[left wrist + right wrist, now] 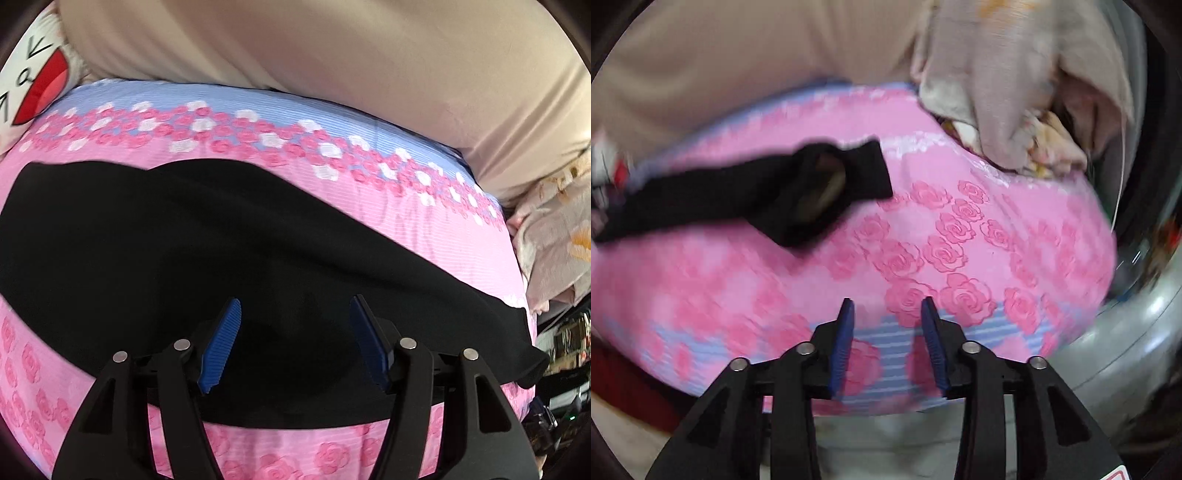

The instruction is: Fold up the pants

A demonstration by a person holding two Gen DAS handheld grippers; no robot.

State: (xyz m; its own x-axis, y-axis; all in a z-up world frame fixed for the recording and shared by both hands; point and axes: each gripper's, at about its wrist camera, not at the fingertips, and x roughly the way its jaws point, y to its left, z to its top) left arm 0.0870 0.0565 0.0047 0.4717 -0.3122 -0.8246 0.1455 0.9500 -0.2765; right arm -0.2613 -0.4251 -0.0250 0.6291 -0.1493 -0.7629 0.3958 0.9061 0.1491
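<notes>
Left wrist view: black fabric pants [184, 236] lie flat across the pink rose-print bedsheet [436, 236], spread for folding.
Left gripper [295, 343]: jaws apart above the cloth, gripping nothing.
Right gripper [886, 343]: released, empty, over bare sheet beside the pants.
Beige headboard cushion [332, 55]: behind.

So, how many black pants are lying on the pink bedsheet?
1: the black pants lie across the pink bedsheet, stretched under the left gripper. More could be hidden outside the views.

A pink rose-printed bedsheet [424, 236] covers the bed ahead; a beige wall [332, 55] stands behind; crumpled pale bedding [1015, 92] lies at the right.
</notes>
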